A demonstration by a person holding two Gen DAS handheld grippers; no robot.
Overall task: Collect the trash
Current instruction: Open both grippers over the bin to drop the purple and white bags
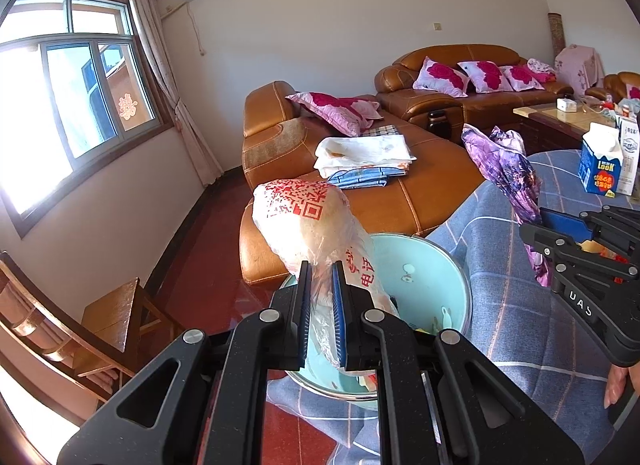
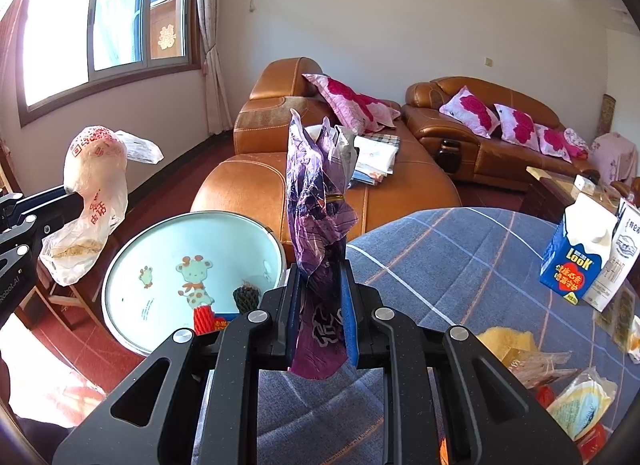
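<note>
Left hand-held gripper [image 1: 321, 289] pinches the plastic bag [image 1: 308, 221] over the bin [image 2: 132, 265]; let go there. Right hand-held gripper [image 2: 322, 289], clamped on the purple wrapper [image 2: 316, 201], should move left over the bin first

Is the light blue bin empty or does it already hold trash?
Not empty: the bin holds red and dark foam nets at its bottom.

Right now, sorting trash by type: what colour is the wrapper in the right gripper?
Purple wrapper, clearest in the right wrist view.

1. The plastic bag [image 1: 308, 221] is seen as translucent white with red print.
2. The wrapper [image 2: 320, 201] is coloured purple.
3. The bin [image 2: 160, 261] is pale blue, with a giraffe cartoon printed inside.
4. The worktop [image 2: 460, 257] is covered in blue plaid.
</note>
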